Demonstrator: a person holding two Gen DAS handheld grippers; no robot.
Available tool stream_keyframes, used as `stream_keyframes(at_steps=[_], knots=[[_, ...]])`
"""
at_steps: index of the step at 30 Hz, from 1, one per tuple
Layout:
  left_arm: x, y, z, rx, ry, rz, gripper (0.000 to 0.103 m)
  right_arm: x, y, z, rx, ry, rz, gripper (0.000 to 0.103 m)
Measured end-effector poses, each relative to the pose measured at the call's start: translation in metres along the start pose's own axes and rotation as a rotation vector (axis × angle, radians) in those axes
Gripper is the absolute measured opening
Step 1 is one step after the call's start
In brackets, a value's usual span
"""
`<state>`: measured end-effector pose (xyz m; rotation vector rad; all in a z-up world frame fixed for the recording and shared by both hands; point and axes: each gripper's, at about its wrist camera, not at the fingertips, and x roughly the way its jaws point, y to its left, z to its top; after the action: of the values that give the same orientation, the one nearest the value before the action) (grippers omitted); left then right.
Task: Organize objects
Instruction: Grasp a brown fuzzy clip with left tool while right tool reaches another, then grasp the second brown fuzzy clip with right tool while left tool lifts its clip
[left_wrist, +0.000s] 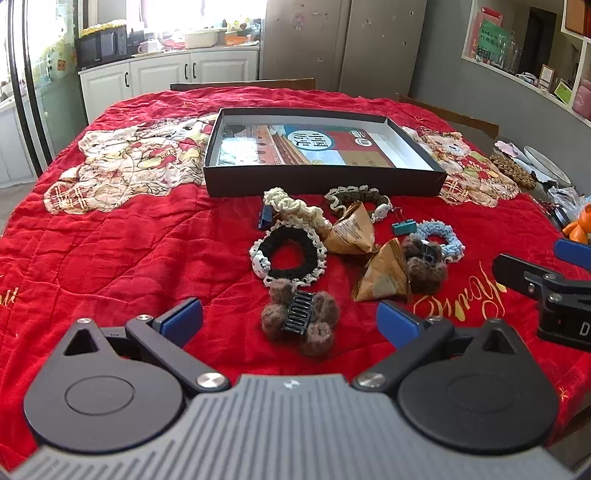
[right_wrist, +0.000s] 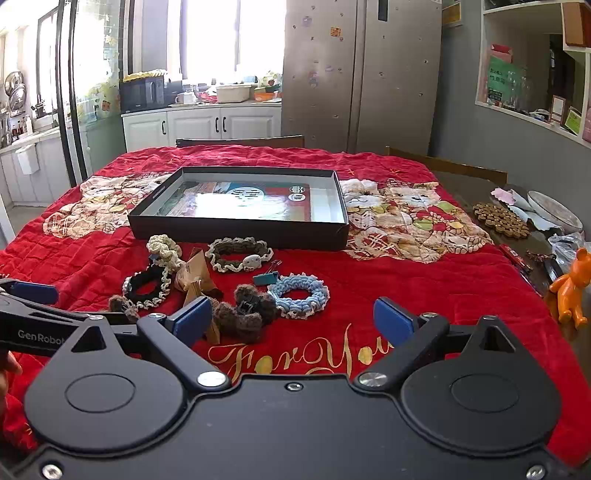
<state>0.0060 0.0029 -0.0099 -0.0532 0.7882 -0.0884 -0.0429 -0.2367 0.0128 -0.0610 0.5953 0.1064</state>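
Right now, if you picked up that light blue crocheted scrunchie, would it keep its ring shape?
Probably not: the blue scrunchie looks like soft ruffled yarn, so it would likely sag. It seems light, and unlikely to roll or slip on the quilted red cloth.

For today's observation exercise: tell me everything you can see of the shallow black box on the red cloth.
The black box is a wide, shallow, open tray with low, thin walls, seemingly cardboard, and a pale inner lining. It lies flat on the red cloth, beyond the hair ties. Inside, a glossy printed sheet with a round label lies flat on its floor, leaving a bare white strip at one end. No loose item rests against it, and neither gripper is near it.
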Motion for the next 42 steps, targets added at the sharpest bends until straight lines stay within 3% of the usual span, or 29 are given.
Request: stream_keyframes(at_steps=[11, 18, 22, 32, 39, 42], knots=[[0.006, 0.002, -0.001, 0.004, 0.006, -0.016, 0.103, 0.002, 0.001, -0.001, -0.013, -0.005, -0.001, 0.093], [0.015, 0.003, -0.004, 0.067, -0.026, 0.005, 0.103, 0.013, -0.006, -0.005, -0.026, -0.012, 0.020, 0.091], [0.022, 0.002, -0.006, 0.090, -0.015, -0.039, 0.103, 0.023, -0.006, -0.011, -0.041, -0.015, 0.041, 0.086], [0.046, 0.014, -0.008, 0.048, 0.029, -0.090, 0.079, 0.050, -0.005, -0.017, -0.033, 0.001, 0.156, 0.065], [0.049, 0.017, -0.008, 0.045, 0.000, -0.106, 0.050, 0.072, 0.004, -0.020, -0.033, 0.033, 0.185, 0.051], [0.048, 0.020, -0.008, 0.035, -0.003, -0.115, 0.047, 0.077, 0.006, -0.021, -0.030, 0.039, 0.194, 0.049]])
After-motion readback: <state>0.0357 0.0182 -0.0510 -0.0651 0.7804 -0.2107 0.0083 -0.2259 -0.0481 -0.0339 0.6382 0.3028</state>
